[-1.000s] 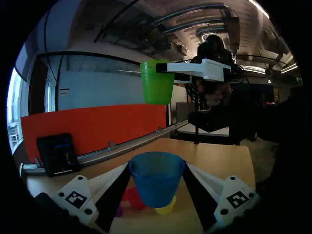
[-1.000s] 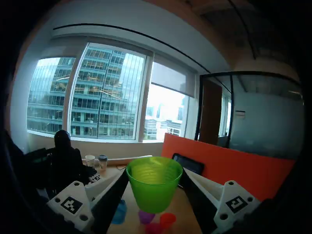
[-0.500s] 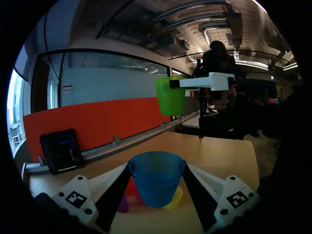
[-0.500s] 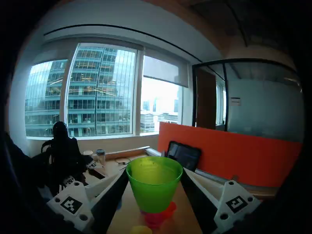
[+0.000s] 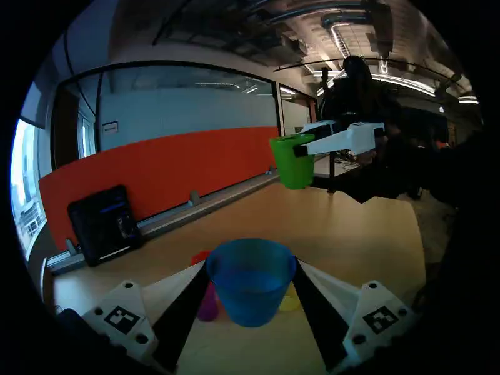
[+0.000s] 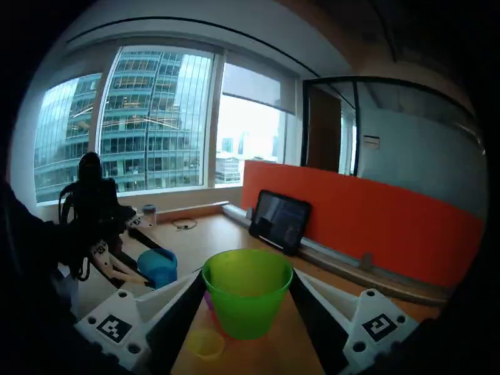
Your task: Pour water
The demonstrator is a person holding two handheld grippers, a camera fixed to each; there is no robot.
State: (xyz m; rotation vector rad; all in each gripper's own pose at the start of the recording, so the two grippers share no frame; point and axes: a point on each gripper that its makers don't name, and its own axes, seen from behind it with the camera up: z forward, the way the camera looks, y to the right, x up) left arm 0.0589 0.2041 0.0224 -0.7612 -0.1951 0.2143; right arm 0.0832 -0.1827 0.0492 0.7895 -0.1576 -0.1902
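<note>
The green cup (image 6: pixel 247 294) stands upright, mouth up and long axis vertical, pinched at its sides between the two fingers of the right gripper (image 6: pixel 247 278). The blue cup (image 5: pixel 251 284) is likewise upright, clamped between the fingers of the left gripper (image 5: pixel 250 267). Both are held above the wooden table (image 5: pixel 350 231), well apart. The left gripper view gives the green cup side-on before the orange partition (image 5: pixel 156 165). The right gripper view takes in the windows (image 6: pixel 144 119), a tablet (image 6: pixel 281 220) leaning at the partition, and a small yellow cup (image 6: pixel 206 342) below.
</note>
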